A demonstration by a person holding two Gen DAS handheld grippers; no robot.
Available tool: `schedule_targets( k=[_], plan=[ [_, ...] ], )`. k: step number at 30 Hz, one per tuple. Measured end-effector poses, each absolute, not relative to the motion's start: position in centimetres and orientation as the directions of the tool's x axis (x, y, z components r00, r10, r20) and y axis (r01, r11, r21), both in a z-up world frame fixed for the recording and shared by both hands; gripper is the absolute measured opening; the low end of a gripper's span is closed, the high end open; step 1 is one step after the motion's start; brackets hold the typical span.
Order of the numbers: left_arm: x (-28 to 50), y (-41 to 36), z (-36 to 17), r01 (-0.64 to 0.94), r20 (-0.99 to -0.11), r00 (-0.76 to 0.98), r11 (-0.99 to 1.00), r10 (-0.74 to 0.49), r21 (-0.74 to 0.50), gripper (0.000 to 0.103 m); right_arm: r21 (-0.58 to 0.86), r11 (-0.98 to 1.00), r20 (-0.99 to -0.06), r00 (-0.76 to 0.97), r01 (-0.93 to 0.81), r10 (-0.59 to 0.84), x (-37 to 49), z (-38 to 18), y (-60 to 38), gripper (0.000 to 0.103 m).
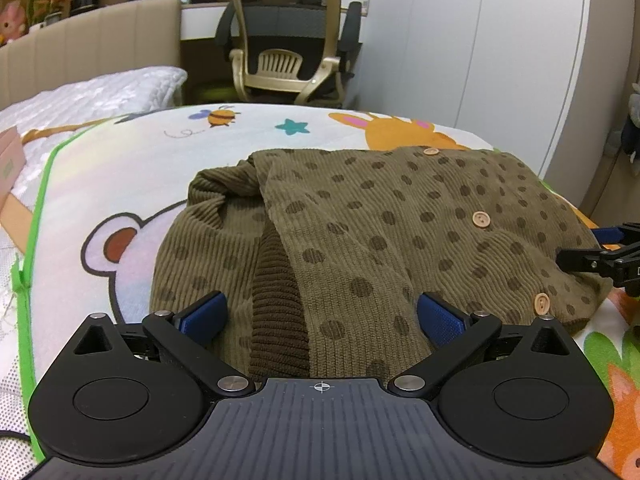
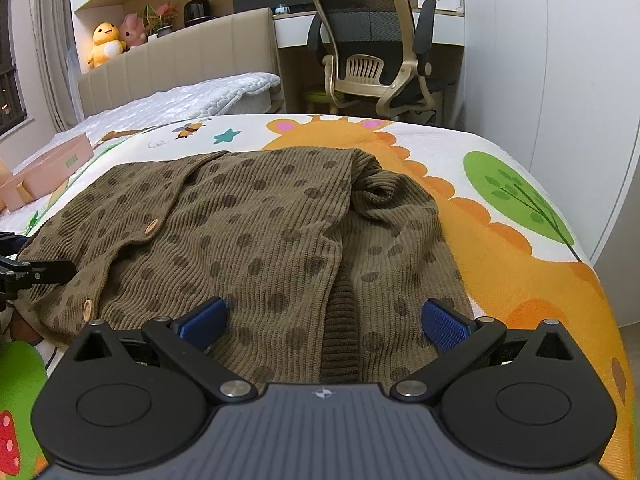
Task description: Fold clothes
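Observation:
An olive-brown ribbed cardigan [image 1: 380, 236] with dark dots and wooden buttons lies on a cartoon-printed bed cover, both sleeves folded in over its front. My left gripper [image 1: 322, 316] hovers open over its near left part, blue pads wide apart, with a dark ribbed cuff [image 1: 278, 320] below them. The same cardigan [image 2: 240, 240] fills the right wrist view. My right gripper [image 2: 324, 318] is open over its near right part, above the other dark cuff [image 2: 342, 332]. Neither gripper's pads press on the fabric. Each gripper shows at the edge of the other view.
The printed cover [image 1: 120, 184] spreads over the bed, with a white quilted pillow [image 2: 208, 96] and beige headboard behind. A pink box [image 2: 48, 172] lies at the left. An office chair [image 2: 384, 48] and desk stand past the bed's far edge; white wardrobe doors [image 1: 500, 40] at the right.

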State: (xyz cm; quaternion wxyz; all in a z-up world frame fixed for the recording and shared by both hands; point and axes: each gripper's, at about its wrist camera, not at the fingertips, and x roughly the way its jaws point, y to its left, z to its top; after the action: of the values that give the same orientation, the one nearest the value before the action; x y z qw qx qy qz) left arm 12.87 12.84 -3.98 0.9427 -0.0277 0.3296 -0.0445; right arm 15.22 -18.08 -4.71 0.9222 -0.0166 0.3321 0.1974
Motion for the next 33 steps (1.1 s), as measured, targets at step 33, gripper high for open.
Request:
schedule_targets(
  k=[33],
  plan=[
    [12.9, 13.3, -3.9, 0.066, -0.609, 0.783, 0.991, -0.125, -0.119, 0.103, 0.104, 0.863, -0.650, 0.624, -0.494, 0.435, 15.6, -4.7, -16.8, 0.103]
  ],
)
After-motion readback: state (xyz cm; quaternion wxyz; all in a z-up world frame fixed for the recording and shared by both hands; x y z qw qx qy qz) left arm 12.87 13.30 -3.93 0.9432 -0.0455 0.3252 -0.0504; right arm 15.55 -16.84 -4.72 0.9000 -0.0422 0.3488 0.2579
